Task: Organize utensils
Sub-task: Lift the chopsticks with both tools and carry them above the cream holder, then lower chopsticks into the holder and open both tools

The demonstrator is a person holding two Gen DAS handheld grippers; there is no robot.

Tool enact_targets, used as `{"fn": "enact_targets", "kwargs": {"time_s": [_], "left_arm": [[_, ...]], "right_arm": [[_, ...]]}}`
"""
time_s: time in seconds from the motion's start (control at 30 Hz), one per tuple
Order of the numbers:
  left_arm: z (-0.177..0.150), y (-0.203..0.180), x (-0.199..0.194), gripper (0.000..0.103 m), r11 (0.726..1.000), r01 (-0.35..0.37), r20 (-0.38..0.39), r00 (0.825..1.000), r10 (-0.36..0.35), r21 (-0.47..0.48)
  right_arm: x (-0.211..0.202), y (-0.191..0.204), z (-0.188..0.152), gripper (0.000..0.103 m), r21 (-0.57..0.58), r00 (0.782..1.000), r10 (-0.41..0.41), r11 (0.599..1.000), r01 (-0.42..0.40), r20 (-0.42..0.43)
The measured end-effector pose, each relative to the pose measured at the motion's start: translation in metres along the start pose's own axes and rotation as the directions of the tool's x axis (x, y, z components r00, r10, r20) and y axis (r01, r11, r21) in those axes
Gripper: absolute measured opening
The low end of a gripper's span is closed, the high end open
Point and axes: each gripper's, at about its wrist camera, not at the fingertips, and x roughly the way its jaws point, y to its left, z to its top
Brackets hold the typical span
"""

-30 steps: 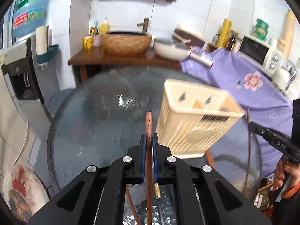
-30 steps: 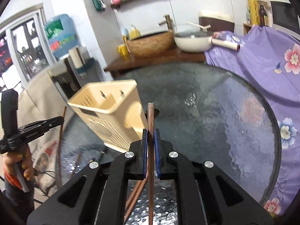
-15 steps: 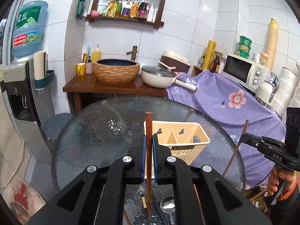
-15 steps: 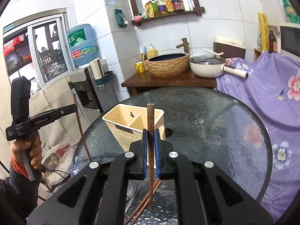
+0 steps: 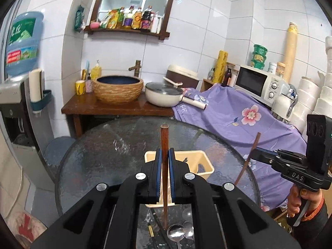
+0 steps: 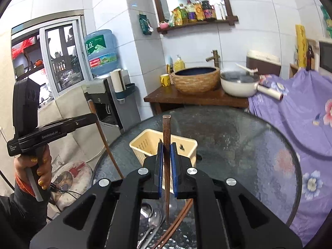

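My left gripper (image 5: 165, 155) is shut on a brown wooden chopstick (image 5: 164, 143) held upright, high above the round glass table (image 5: 108, 157). My right gripper (image 6: 166, 148) is shut on a second upright chopstick (image 6: 166, 130). Each gripper shows in the other's view, the right one (image 5: 254, 154) and the left one (image 6: 91, 117). A cream slotted utensil basket (image 5: 199, 161) stands on the table beyond both grippers; it also shows in the right wrist view (image 6: 145, 143). Metal spoons (image 5: 176, 231) and two more chopsticks (image 6: 178, 217) lie on the table below.
Behind the table stands a wooden counter (image 5: 116, 108) with a woven basin and a white pan (image 5: 164, 95). A purple flowered cloth (image 5: 238, 116) covers furniture to the right, with a microwave (image 5: 257, 85). A water dispenser (image 5: 16, 95) stands left.
Both grippers have risen and tilted up with their chopsticks. The basket now appears smaller and lower, and more of the wall and shelf shows.
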Motion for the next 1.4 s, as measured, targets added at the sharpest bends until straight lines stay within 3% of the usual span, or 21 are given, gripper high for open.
{"fn": "enact_targets", "kwargs": {"time_s": [0.2, 0.4, 0.53, 0.67, 0.9, 1.2, 1.4], "left_arm": [[0.044, -0.015, -0.013, 0.007, 0.999, 0.046, 0.045, 0.998, -0.047, 0.022], [0.096, -0.018, -0.021, 0.007, 1.0, 0.018, 0.138, 0.99, -0.019, 0.011], [0.109, -0.016, -0.005, 0.007, 1.0, -0.022, 0.156, 0.988, 0.023, -0.009], [0.095, -0.01, 0.026, 0.007, 0.998, -0.056, 0.121, 0.991, 0.059, -0.028], [0.054, 0.014, 0.076, 0.007, 0.995, -0.07, 0.005, 0.997, 0.07, -0.077], [0.029, 0.031, 0.104, 0.007, 0.99, -0.096, -0.072, 0.993, 0.089, -0.103], [0.02, 0.029, 0.113, 0.007, 0.991, -0.1, -0.099, 0.991, 0.091, -0.093]], "right_arm": [[-0.011, 0.02, 0.047, 0.008, -0.034, 0.998, 0.048, 0.998, -0.047, 0.049], [-0.019, 0.035, 0.106, 0.008, -0.066, 0.99, 0.022, 0.998, -0.013, 0.142], [-0.002, 0.041, 0.122, 0.008, -0.091, 0.983, -0.041, 0.994, 0.058, 0.182], [0.027, 0.034, 0.106, 0.008, -0.084, 0.982, -0.086, 0.991, 0.102, 0.169], [0.071, 0.013, 0.066, 0.008, -0.036, 0.991, -0.103, 0.994, 0.106, 0.085], [0.098, -0.008, 0.044, 0.008, 0.018, 0.995, -0.1, 0.995, 0.1, 0.02], [0.102, -0.01, 0.039, 0.008, 0.036, 0.995, -0.102, 0.994, 0.101, 0.023]]}}
